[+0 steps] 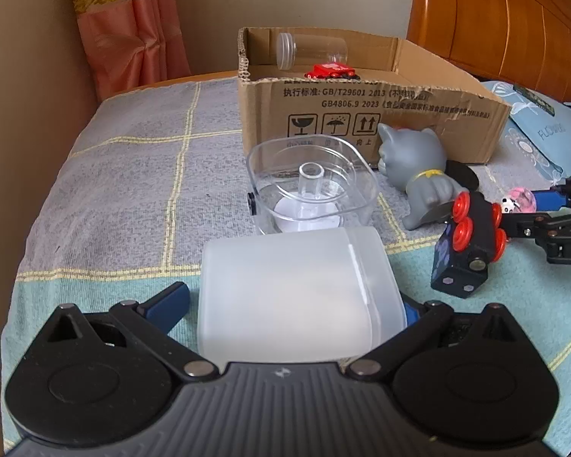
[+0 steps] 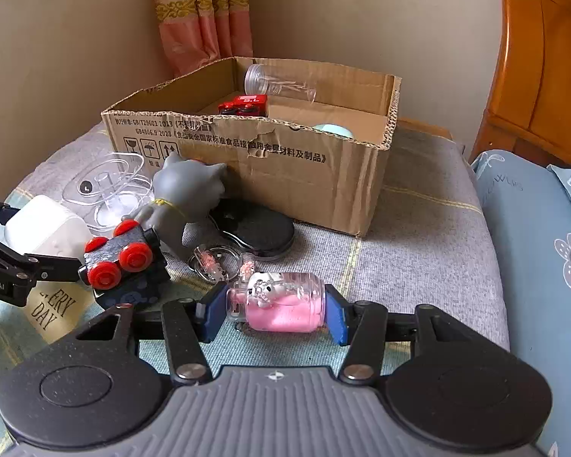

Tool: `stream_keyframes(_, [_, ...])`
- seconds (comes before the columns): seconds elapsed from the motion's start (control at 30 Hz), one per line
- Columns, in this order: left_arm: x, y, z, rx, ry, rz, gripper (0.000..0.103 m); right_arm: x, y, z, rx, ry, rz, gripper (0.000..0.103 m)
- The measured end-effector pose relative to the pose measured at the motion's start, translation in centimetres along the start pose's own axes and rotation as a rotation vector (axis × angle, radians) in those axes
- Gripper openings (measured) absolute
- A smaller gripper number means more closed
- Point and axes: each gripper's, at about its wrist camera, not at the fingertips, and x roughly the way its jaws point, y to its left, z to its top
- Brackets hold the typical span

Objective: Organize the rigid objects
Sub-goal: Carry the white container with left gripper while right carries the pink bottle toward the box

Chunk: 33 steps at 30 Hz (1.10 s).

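Grip looks set: my right gripper [image 2: 276,310] pinches the small clear jar of pink sand [image 2: 281,302] on the bedspread, ready for the torn cardboard box [image 2: 285,175]. My left gripper [image 1: 297,301] straddles the frosted white plastic tub [image 1: 297,289], though I can't tell if it's clamped.

left gripper [image 1: 297,304] | right gripper [image 2: 276,310] | black linkages, blue pads, grey ribbed housing, silver rivets

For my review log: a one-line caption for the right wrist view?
Right hand-held gripper clamps a small clear pink-filled jar before the open cardboard box.
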Motion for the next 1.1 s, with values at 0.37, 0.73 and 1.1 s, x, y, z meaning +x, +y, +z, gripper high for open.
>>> stream_keyframes(0.37, [-0.8,0.2,0.6,-0.022,-0.024,-0.004,0.1,0.1,0.1,-0.2,-0.013,0.009,-0.002,0.057])
stream_keyframes(0.73, [-0.9,0.6,1.5,0.029,0.037,-0.037,0.083,-1.0,0.5,0.8,-0.051,0.04,0.005,0.056])
stream_keyframes(1.1, [-5.0,1.0,4.1,0.163,0.082,-0.077,0.083,-5.3,0.5,3.3,-0.143,0.034,0.038,0.056])
